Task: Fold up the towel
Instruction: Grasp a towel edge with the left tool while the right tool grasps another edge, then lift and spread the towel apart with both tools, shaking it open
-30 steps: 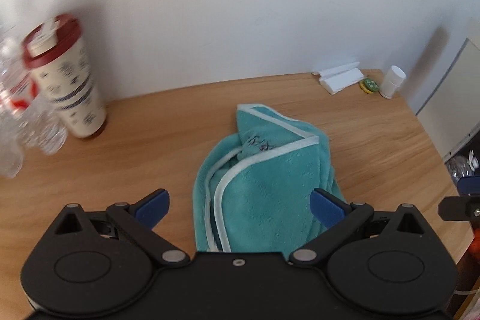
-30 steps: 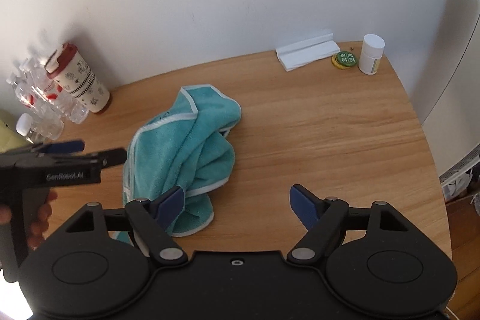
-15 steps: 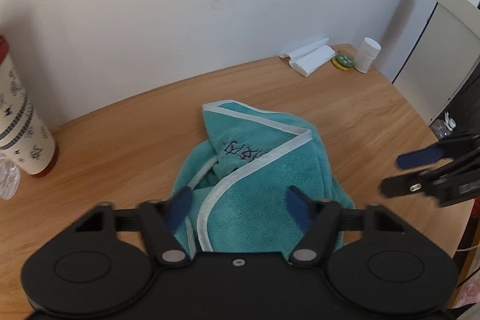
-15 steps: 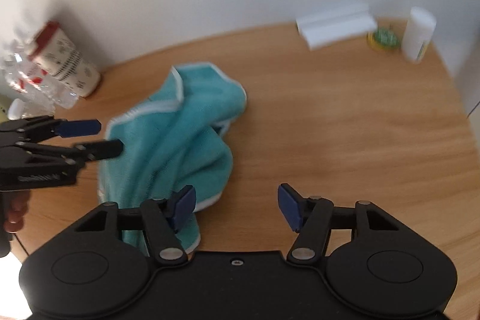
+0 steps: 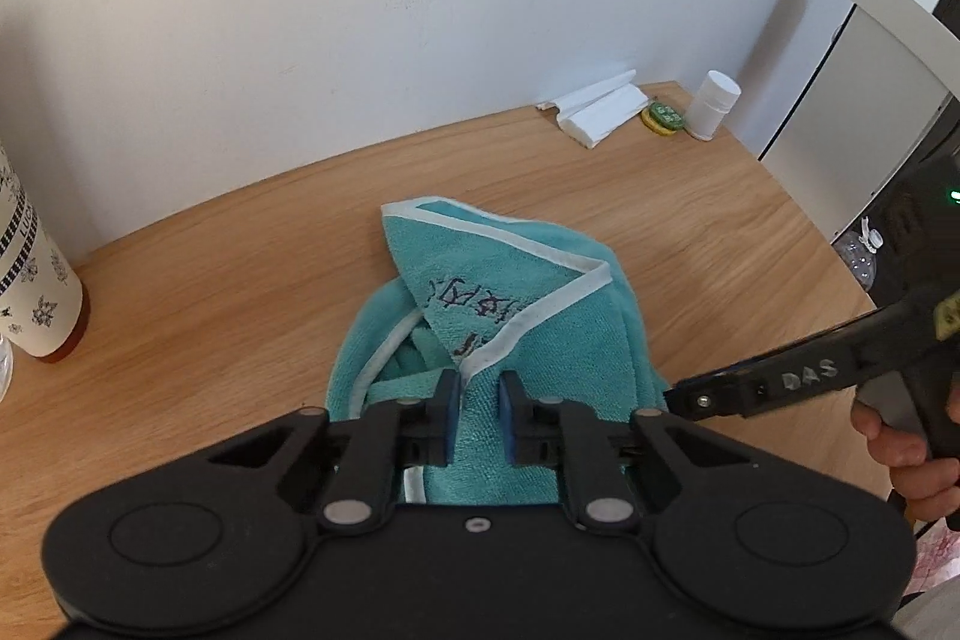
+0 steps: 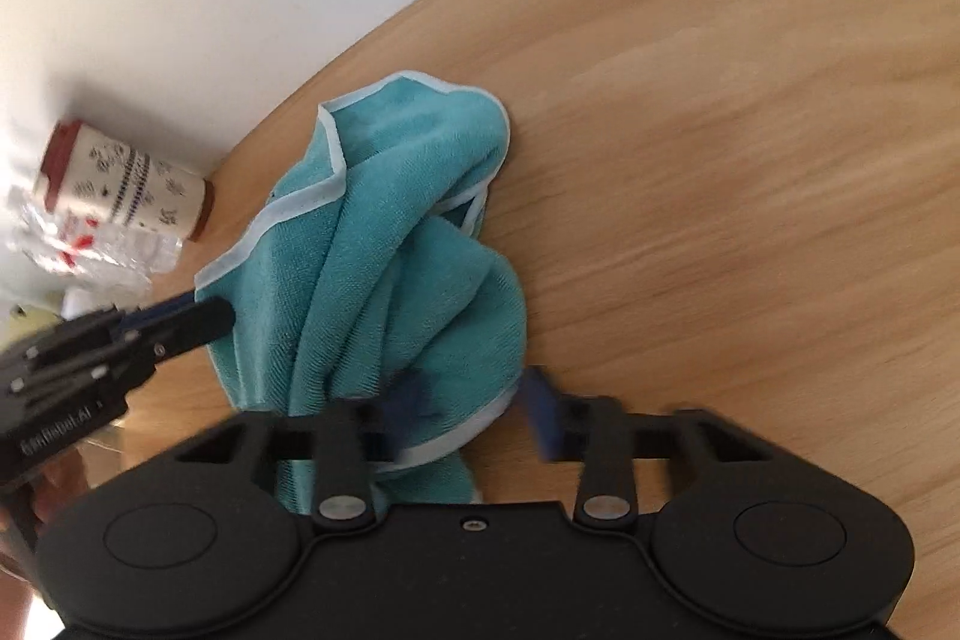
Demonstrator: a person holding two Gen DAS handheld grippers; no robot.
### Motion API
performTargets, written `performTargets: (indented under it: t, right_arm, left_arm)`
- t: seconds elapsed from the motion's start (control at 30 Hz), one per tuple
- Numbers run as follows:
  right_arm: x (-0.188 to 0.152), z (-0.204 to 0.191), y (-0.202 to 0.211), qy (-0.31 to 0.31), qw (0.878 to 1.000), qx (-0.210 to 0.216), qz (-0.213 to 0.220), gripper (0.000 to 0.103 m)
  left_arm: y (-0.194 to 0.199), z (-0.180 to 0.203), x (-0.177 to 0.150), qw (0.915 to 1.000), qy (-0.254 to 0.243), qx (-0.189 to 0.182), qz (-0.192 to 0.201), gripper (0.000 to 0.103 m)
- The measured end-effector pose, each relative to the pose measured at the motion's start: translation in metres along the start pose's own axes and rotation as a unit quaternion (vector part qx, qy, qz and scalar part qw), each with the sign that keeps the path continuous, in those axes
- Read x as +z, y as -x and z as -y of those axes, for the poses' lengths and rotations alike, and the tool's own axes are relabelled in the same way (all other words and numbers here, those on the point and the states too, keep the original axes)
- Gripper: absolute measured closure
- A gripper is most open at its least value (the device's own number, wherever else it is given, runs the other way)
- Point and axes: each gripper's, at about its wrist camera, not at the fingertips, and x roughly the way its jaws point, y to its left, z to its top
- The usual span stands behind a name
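Note:
A teal towel (image 5: 540, 316) with white trim lies crumpled in the middle of the wooden table (image 5: 210, 280). My left gripper (image 5: 479, 412) is shut on a fold at the towel's near side, with cloth pinched between its blue pads. In the right wrist view the towel (image 6: 408, 232) runs down under my right gripper (image 6: 474, 418). That gripper is blurred and still open, its fingers narrowed around the towel's trimmed near edge. The left gripper (image 6: 210, 319) shows there at the towel's left edge. The right gripper (image 5: 675, 397) reaches the towel's right side.
A patterned cup with a red lid (image 6: 120, 184) and clear plastic bottles (image 6: 90, 250) stand at the back left. A white folded item (image 5: 600, 112), a green tin (image 5: 663, 118) and a white bottle (image 5: 714, 103) sit at the back right. A white cabinet (image 5: 840, 130) flanks the table's right edge.
Both grippers have come down onto the towel. The left one went from wide open to shut on a fold. The right one's fingers have narrowed around the towel's near edge.

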Motion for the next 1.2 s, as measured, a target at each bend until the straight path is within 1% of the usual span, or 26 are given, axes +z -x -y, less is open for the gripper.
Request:
performTargets:
  t: [0.07,0.13,0.2,0.27,0.33,0.4,0.57,0.67,0.7,0.77,0.83,0.87,1.03,1.1,1.13,1.2]
  right_arm:
    - [0.0,0.002,0.001,-0.008,1.0,0.002,0.0,0.094]
    - [-0.001,0.005,0.003,-0.018,1.0,0.005,0.004,0.094]
    - [-0.002,0.003,0.006,-0.012,1.0,0.0,0.007,0.097]
    - [-0.002,0.002,0.006,-0.007,1.0,-0.005,0.012,0.097]
    - [-0.004,-0.006,0.01,0.011,1.0,-0.02,0.019,0.097]
    - [-0.002,-0.008,0.011,0.013,0.999,-0.022,0.024,0.097]
    - [-0.002,-0.021,0.037,0.045,0.996,-0.046,0.06,0.098]
    - [-0.004,-0.031,0.053,0.073,0.992,-0.072,0.079,0.098]
    - [-0.005,-0.036,0.062,0.086,0.989,-0.086,0.089,0.098]
    - [0.0,-0.034,0.067,0.09,0.987,-0.089,0.096,0.098]
    - [-0.001,-0.034,0.082,0.106,0.982,-0.106,0.111,0.098]
    - [-0.002,-0.035,0.087,0.111,0.981,-0.108,0.116,0.098]
    - [-0.01,-0.037,0.102,0.136,0.973,-0.138,0.129,0.098]
    - [-0.013,-0.036,0.107,0.139,0.972,-0.143,0.127,0.098]
    - [-0.017,-0.035,0.11,0.145,0.969,-0.151,0.128,0.098]
    - [-0.022,-0.034,0.11,0.154,0.965,-0.169,0.127,0.098]
  left_arm:
    - [0.001,0.001,0.0,1.0,-0.002,-0.001,0.002,0.092]
    - [0.002,0.002,0.0,1.0,-0.004,0.0,0.003,0.093]
    - [0.002,0.003,0.0,1.0,-0.006,0.003,0.003,0.093]
    - [0.002,0.004,0.0,0.9999,-0.009,0.012,0.002,0.093]
    - [0.003,0.005,0.0,0.9997,-0.011,0.022,0.002,0.093]
    - [0.005,0.005,0.001,0.9994,-0.009,0.033,0.005,0.093]
    - [0.015,-0.002,0.0,0.9975,0.006,0.07,0.003,0.094]
    - [0.027,-0.009,-0.003,0.9954,0.01,0.095,0.008,0.094]
    - [0.03,-0.011,-0.004,0.9947,0.011,0.102,0.009,0.094]
    - [0.037,-0.017,-0.007,0.9933,0.019,0.113,0.011,0.094]
    - [0.045,-0.024,-0.011,0.9914,0.025,0.127,0.014,0.094]
    - [0.049,-0.027,-0.013,0.9903,0.027,0.135,0.015,0.094]
    - [0.063,-0.04,-0.021,0.986,0.039,0.161,0.018,0.093]
    - [0.07,-0.045,-0.025,0.9848,0.043,0.167,0.018,0.094]
    - [0.072,-0.046,-0.027,0.9835,0.043,0.175,0.019,0.098]
    - [0.076,-0.049,-0.031,0.9793,0.039,0.198,0.017,0.098]
